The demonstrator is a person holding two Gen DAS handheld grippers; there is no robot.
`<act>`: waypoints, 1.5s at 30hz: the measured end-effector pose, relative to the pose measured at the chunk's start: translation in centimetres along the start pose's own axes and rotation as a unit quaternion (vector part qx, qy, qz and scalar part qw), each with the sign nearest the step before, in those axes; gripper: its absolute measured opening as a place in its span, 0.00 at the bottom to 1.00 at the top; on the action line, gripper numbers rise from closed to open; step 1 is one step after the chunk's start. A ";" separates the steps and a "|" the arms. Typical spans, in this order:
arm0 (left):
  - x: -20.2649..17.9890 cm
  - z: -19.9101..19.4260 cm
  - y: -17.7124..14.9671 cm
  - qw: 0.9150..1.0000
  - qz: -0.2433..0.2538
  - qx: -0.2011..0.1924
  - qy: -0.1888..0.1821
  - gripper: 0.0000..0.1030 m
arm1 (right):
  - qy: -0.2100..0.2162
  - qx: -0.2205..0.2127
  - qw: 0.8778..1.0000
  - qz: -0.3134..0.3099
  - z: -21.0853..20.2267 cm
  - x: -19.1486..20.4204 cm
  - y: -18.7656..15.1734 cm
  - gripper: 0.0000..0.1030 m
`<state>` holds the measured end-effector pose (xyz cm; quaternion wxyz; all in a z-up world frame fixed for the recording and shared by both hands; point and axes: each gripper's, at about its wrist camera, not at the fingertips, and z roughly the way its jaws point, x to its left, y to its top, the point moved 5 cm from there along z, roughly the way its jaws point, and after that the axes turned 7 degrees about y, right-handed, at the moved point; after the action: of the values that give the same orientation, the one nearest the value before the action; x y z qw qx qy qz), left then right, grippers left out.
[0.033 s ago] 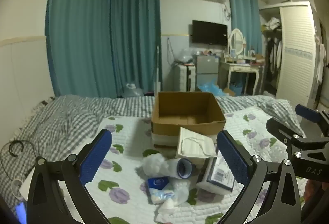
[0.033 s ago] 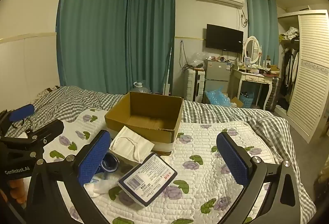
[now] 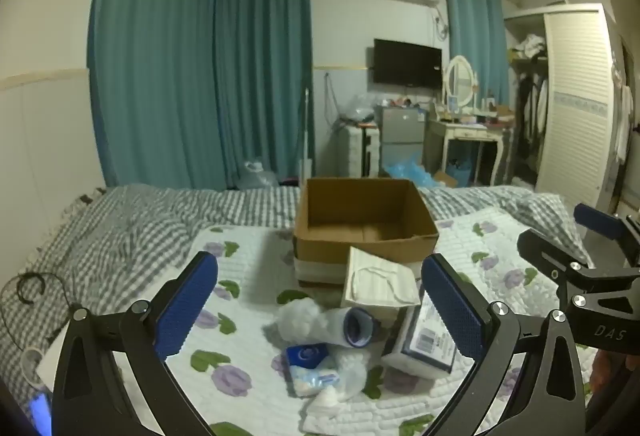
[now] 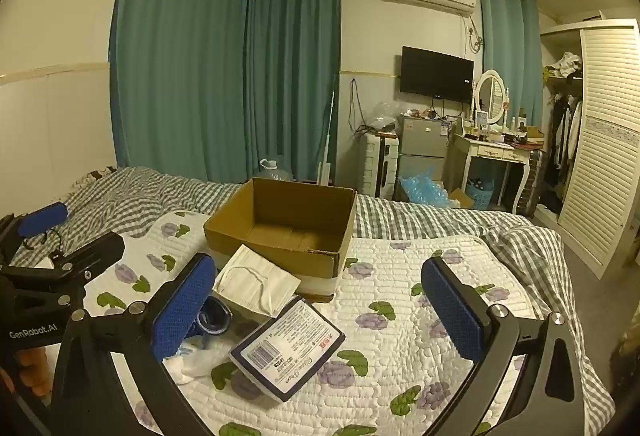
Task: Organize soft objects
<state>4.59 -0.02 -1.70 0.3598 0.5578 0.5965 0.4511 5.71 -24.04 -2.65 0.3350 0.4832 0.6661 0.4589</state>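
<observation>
Showing no change from earlier, both grippers, left gripper (image 3: 320,310) and right gripper (image 4: 318,306), stand fully open and empty; tissue pack (image 4: 287,350) long axis points toward 1 o'clock.

One cardboard box (image 3: 366,220), one white mask pack (image 3: 378,284), one labelled tissue pack (image 3: 424,344), one blue-capped roll (image 3: 352,326), two small crumpled packets at lower centre (image 3: 310,364)

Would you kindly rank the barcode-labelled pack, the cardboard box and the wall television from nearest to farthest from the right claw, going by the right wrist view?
1. The barcode-labelled pack, lying on the quilt just ahead of the open right claw, toward its left finger.
2. The cardboard box, farther up the bed, left of centre.
3. The television, on the far wall.
</observation>
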 end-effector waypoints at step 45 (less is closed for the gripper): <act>0.3 0.7 -1.6 1.000 -0.006 0.028 -0.005 1.00 | 0.006 0.012 1.000 0.007 0.3 0.0 -0.9 1.00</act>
<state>4.68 0.46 -3.37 0.3495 0.5663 0.6106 0.4293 5.72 -24.05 -3.61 0.3220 0.4887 0.6705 0.4561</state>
